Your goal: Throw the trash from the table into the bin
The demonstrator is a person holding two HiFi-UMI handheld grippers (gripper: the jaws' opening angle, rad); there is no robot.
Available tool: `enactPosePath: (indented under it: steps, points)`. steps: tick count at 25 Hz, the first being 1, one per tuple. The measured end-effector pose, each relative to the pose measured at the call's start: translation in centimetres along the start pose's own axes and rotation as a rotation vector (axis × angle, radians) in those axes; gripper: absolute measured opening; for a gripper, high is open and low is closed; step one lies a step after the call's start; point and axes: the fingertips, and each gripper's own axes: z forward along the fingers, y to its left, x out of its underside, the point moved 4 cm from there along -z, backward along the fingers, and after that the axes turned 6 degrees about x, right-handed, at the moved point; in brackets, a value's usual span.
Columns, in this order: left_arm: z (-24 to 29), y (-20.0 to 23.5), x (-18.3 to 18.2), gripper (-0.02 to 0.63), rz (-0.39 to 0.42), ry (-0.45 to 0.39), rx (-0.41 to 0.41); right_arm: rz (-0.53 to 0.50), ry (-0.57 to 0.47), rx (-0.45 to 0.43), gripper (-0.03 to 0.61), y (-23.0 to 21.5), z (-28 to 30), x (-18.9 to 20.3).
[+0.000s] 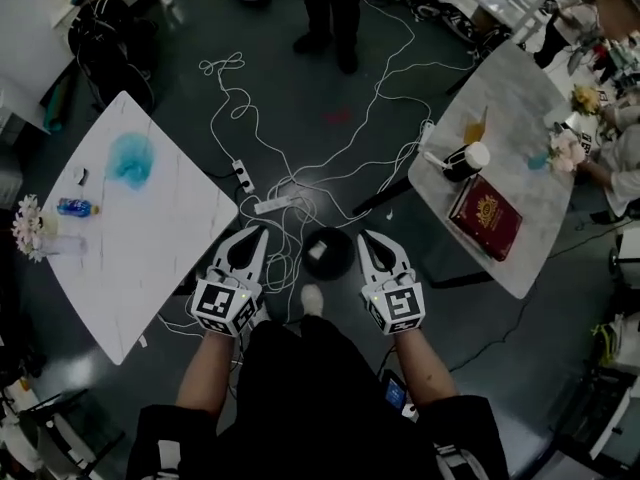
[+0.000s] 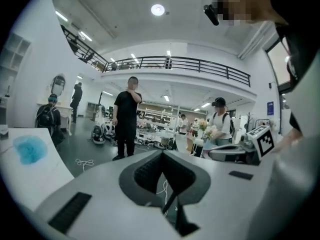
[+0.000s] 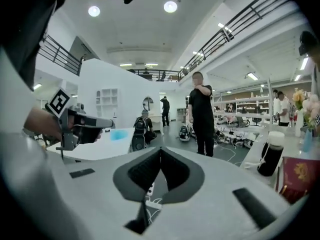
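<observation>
A round black bin (image 1: 329,254) stands on the dark floor, with something white inside it. My left gripper (image 1: 262,230) and right gripper (image 1: 368,236) are held level on either side of the bin and above it. Both are shut with nothing between the jaws. In the left gripper view the pads (image 2: 150,171) meet at the tip. The right gripper view shows its pads (image 3: 172,170) closed as well. A crumpled blue piece (image 1: 130,158) lies on the white table (image 1: 150,258) at the left, and shows as well in the left gripper view (image 2: 30,150). A small bottle (image 1: 75,207) lies near that table's left edge.
White cables (image 1: 262,138) and a power strip (image 1: 272,205) lie on the floor beyond the bin. A person (image 1: 330,18) stands further off. The right table (image 1: 520,108) holds a black cup (image 1: 462,161), a red book (image 1: 487,216) and flowers (image 1: 565,150). Flowers (image 1: 27,226) also stand on the left table.
</observation>
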Motion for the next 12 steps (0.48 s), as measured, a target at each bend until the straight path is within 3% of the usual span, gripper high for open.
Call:
enactPosePath:
  steps: [6,12]
  points:
    - [-1.8,-1.3,-5.2,0.015,0.063,-0.075,0.012,-0.015,-0.111,-0.019,0.003,0.0,-1.4,-5.2]
    - [-4.0,-1.5,-6.8,0.014,0.065,-0.109,0.012,-0.044,-0.170,-0.028,0.005,0.2,-2.3,-8.4]
